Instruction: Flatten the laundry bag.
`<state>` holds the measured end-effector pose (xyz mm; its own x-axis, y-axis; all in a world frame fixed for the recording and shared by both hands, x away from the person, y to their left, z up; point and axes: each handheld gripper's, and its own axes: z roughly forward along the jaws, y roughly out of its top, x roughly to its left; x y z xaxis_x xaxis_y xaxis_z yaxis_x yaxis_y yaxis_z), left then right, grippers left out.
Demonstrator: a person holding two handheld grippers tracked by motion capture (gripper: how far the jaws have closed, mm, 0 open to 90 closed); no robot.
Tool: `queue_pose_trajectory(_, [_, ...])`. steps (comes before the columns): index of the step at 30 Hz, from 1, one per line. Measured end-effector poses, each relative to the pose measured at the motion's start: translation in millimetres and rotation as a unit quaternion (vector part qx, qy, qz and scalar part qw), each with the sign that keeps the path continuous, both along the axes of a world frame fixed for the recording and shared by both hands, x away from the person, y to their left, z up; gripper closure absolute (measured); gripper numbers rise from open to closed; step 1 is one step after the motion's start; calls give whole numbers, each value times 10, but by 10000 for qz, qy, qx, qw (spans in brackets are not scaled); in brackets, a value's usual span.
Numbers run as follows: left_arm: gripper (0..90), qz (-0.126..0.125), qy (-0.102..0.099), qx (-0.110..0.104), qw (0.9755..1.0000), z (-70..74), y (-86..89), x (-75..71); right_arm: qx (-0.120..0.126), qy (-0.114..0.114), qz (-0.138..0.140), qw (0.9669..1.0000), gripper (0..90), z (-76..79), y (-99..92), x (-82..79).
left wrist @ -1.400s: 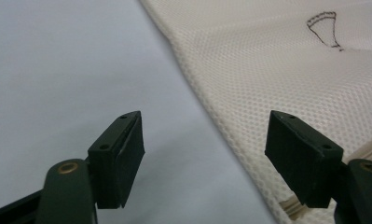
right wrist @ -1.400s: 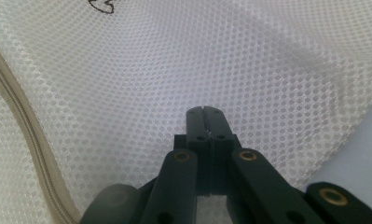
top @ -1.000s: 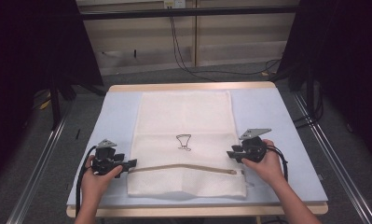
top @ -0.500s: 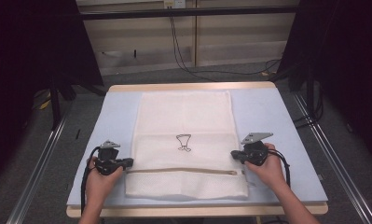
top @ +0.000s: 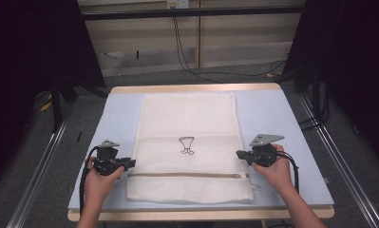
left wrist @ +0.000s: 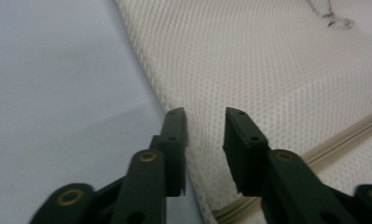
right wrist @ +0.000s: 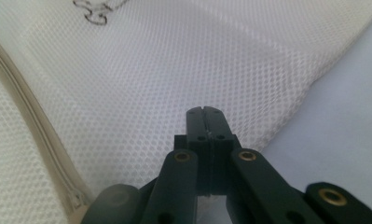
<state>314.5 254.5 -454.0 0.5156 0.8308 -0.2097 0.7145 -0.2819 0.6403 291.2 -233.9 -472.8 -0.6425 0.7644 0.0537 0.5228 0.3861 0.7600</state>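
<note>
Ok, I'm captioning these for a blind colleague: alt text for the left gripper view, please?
Two black jaws of the left gripper stand slightly apart over the left edge of a cream mesh zippered laundry bag, pinching nothing. The bag lies flat on a pale blue table.

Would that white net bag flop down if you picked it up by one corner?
Probably yes. The mesh bag lies flat and thin on the table, so it likely droops. It looks empty, so probably light. Its zipper edge may hang slightly stiffer.

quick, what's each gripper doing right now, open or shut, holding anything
left gripper: jaws apart, just been opening, nothing pinched, over the mesh bag's left edge.
right gripper: shut, nothing visibly between the jaws, above the bag's right edge.
</note>
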Motion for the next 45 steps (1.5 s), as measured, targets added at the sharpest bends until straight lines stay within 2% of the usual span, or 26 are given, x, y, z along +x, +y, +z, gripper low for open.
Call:
queue_pose_trajectory(2, [591, -64, -69, -158, 9998, 31, -43, -9, 238, -13, 45, 9997, 900, 33, -14, -21])
queue_pose_trajectory(3, [551, -120, -123, -148, 9997, 47, -74, -11, 269, -24, 55, 9996, 900, 40, -14, -29])
queue_pose_trajectory(4, [499, -163, -150, -158, 9996, 60, -112, -9, 264, -45, 60, 9996, 900, 47, -11, -42])
queue_pose_trajectory(6, [449, -314, -119, -343, 9988, 92, -204, -7, 205, -88, 73, 9997, 900, 56, -8, -59])
queue_pose_trajectory(8, [384, -486, -238, -370, 9979, 127, -307, -11, 245, -124, 80, 9996, 900, 65, -26, -74])
queue_pose_trajectory(10, [327, -685, -263, -437, 9963, 161, -417, -11, 298, -109, 141, 9994, 900, 65, -53, -102])
queue_pose_trajectory(13, [293, -960, -243, -350, 9945, 190, -584, -20, 224, -240, 174, 9993, 900, 79, -100, -168])
queue_pose_trajectory(16, [258, -1130, -107, -409, 9927, 182, -735, -23, 187, -278, 217, 9992, 900, 106, -129, -226])
queue_pose_trajectory(18, [265, -1243, -18, -444, 9913, 161, -826, -22, 302, -216, 241, 9990, 900, 116, -137, -263])
queue_pose_trajectory(20, [264, -1307, -115, -428, 9904, 147, -899, -20, 345, -202, 301, 9987, 900, 121, -133, -303])
queue_pose_trajectory(21, [269, -1358, -150, -528, 9892, 138, -929, -17, 320, -204, 282, 9989, 900, 117, -131, -325])
queue_pose_trajectory(23, [267, -1340, -92, -625, 9890, 140, -987, -11, 290, -122, 350, 9989, 900, 95, -123, -358])
queue_pose_trajectory(25, [260, -1368, -13, -560, 9890, 151, -1046, -10, 190, 12, 391, 9991, 900, 77, -113, -398])
queue_pose_trajectory(27, [258, -1417, -50, -554, 9883, 152, -1115, -17, 87, 35, 429, 9990, 900, 71, -101, -439])
queue_pose_trajectory(30, [258, -1538, 24, -779, 9850, 147, -1223, -37, 56, 67, 433, 9990, 900, 60, -85, -490])
queue_pose_trajectory(31, [272, -1595, 71, -785, 9840, 152, -1255, -42, 43, 72, 444, 9990, 900, 49, -80, -501])
queue_pose_trajectory(32, [288, -1614, 187, -915, 9825, 150, -1302, -50, 42, 104, 446, 9989, 900, 46, -74, -519])
queue_pose_trajectory(34, [302, -1729, 304, -1014, 9792, 152, -1360, -54, 41, 139, 499, 9987, 900, 25, -52, -542])
queue_pose_trajectory(35, [319, -1728, 394, -1060, 9784, 155, -1404, -65, -26, 185, 520, 9985, 900, 9, -38, -552])
queue_pose_trajectory(37, [364, -1819, 611, -1142, 9748, 154, -1485, -79, -119, 277, 484, 9984, 900, -40, -13, -564])
queue_pose_trajectory(38, [366, -1840, 659, -1247, 9728, 147, -1529, -91, -83, 303, 463, 9984, 900, -60, -7, -564])
queue_pose_trajectory(39, [378, -1876, 726, -1266, 9713, 141, -1570, -106, -50, 308, 422, 9986, 900, -68, -6, -560])
queue_pose_trajectory(40, [393, -1954, 870, -1323, 9679, 128, -1610, -116, -2, 374, 376, 9986, 900, -68, -4, -558])
queue_pose_trajectory(42, [404, -2008, 955, -1258, 9668, 94, -1697, -145, 15, 380, 356, 9986, 900, -71, 8, -553])
queue_pose_trajectory(43, [421, -2052, 1026, -1245, 9653, 73, -1730, -153, 25, 388, 332, 9987, 900, -65, 13, -551])
queue_pose_trajectory(45, [421, -2078, 1066, -1260, 9641, 40, -1783, -173, 139, 384, 310, 9987, 900, -63, 23, -544])
